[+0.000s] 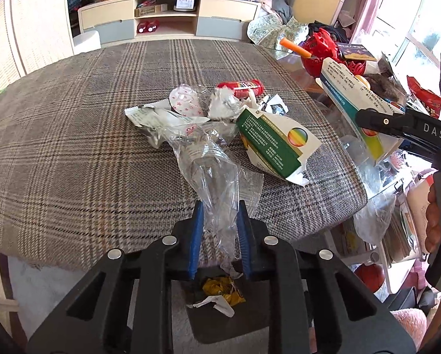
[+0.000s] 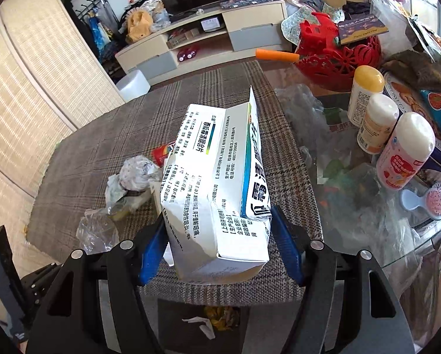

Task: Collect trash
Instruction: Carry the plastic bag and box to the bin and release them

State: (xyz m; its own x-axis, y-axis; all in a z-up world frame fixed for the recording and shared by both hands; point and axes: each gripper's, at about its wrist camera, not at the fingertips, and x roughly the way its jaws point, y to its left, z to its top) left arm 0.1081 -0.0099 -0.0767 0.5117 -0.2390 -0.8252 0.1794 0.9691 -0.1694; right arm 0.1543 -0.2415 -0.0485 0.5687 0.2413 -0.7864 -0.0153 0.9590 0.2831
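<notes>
Trash: loose pile on plaid tabletop; below the tabletop edge a dark bin w/ yellow wrapper and paper scraps already inside.
Left tongs: pressed nearly together, pinching clear plastic wrapper; film is thin, so blue pads sit close.
Right tongs: held wide, clamping white medicine box by its sides; box is bulky, prob. empty.
Green box: lies torn on tabletop, not held.
Why two grips: I think one piece per hand, both for the bin.
</notes>
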